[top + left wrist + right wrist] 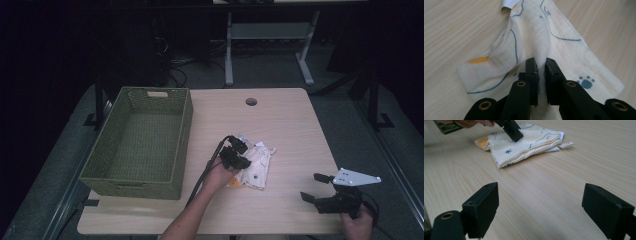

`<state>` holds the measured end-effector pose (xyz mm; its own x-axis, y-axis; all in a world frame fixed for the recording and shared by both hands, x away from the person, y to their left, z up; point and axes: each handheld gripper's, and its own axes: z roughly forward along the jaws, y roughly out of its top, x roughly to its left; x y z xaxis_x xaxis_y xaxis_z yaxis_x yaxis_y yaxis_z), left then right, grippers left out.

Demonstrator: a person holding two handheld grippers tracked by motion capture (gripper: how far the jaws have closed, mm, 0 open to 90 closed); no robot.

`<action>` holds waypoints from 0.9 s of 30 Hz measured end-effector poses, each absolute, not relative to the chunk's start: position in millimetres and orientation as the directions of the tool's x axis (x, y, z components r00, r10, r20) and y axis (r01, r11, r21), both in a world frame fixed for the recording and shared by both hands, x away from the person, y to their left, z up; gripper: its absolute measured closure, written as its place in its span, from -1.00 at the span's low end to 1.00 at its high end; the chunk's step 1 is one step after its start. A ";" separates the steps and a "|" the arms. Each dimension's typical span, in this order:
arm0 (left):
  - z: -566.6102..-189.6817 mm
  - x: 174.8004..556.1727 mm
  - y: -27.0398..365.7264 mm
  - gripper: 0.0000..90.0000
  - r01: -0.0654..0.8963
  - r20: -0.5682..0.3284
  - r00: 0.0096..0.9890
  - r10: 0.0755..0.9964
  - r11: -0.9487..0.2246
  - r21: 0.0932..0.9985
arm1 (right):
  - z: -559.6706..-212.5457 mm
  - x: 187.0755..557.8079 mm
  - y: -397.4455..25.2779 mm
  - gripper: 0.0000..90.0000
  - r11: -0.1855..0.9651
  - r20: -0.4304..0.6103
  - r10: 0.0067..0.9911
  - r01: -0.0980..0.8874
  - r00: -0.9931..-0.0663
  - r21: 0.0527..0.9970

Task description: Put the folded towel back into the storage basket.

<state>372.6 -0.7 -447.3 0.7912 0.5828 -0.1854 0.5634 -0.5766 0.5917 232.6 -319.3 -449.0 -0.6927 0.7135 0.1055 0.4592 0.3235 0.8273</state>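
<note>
From the high view, the folded cloth [257, 167] lies near the middle of the wooden surface [290, 125], a little toward the person's side. The left tool [235, 157] sits on the cloth's left part, held by the left hand [220, 175]. A green woven basket [140, 142] stands along the left edge of the surface, just beside the left forearm, with a narrow strip of bare wood between it and the cloth. The right tool [320, 187] hovers near the front right corner, well apart from the cloth, with open wood all around it. A round hole [251, 101] sits near the far edge.

In the left gripper view, the left tool [540, 62] has its 2 jaws nearly together, pinching a raised ridge of the cream cloth [531, 37] between them. The cloth carries blue lines, an orange patch and a blue paw print [586, 82]. Bare wood shows past both side edges of the cloth.

In the right gripper view, the right tool [540, 202] has its 2 jaws spread wide with nothing between them, low over bare wood. Farther off, the cloth [524, 145] lies folded in layers, its stacked edges facing this way, and the left tool [512, 130] presses on its top.
</note>
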 end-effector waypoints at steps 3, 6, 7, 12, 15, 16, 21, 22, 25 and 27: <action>-441.0 374.2 4.8 0.84 0.579 -0.225 0.780 0.584 -0.539 0.611 | -448.8 231.9 -318.7 -0.70 0.327 0.097 0.715 0.455 -0.692 0.828; -433.9 373.7 11.1 0.84 0.595 -0.267 0.771 0.579 -0.502 0.628 | -448.6 231.0 -319.2 -0.70 0.319 0.102 0.719 0.457 -0.687 0.831; -432.4 373.3 12.4 0.84 0.596 -0.274 0.770 0.576 -0.498 0.630 | -448.5 231.0 -319.5 -0.70 0.318 0.099 0.723 0.456 -0.684 0.831; -422.4 368.7 18.9 0.85 0.592 -0.288 0.775 0.563 -0.485 0.644 | -448.4 229.8 -321.3 -0.70 0.304 0.102 0.734 0.459 -0.672 0.835; -416.6 367.5 23.5 0.85 0.601 -0.321 0.768 0.554 -0.450 0.661 | -448.9 229.4 -322.4 -0.70 0.295 0.107 0.740 0.462 -0.665 0.836; -414.9 367.3 24.9 0.85 0.605 -0.331 0.765 0.553 -0.441 0.663 | -449.2 229.4 -322.7 -0.70 0.292 0.108 0.742 0.464 -0.662 0.836; -408.7 366.5 33.1 0.84 0.613 -0.374 0.768 0.520 -0.424 0.667 | -450.3 229.5 -322.9 -0.70 0.292 0.111 0.745 0.471 -0.658 0.832; -408.7 366.5 33.1 0.84 0.613 -0.374 0.768 0.520 -0.424 0.667 | -450.3 229.5 -322.9 -0.70 0.292 0.111 0.745 0.471 -0.658 0.832; -403.3 362.1 39.0 0.84 0.605 -0.382 0.779 0.498 -0.435 0.667 | -450.5 229.5 -323.6 -0.70 0.292 0.114 0.740 0.469 -0.663 0.834; -399.7 359.3 43.3 0.84 0.604 -0.391 0.781 0.487 -0.428 0.672 | -451.4 230.2 -323.3 -0.70 0.292 0.118 0.742 0.477 -0.660 0.829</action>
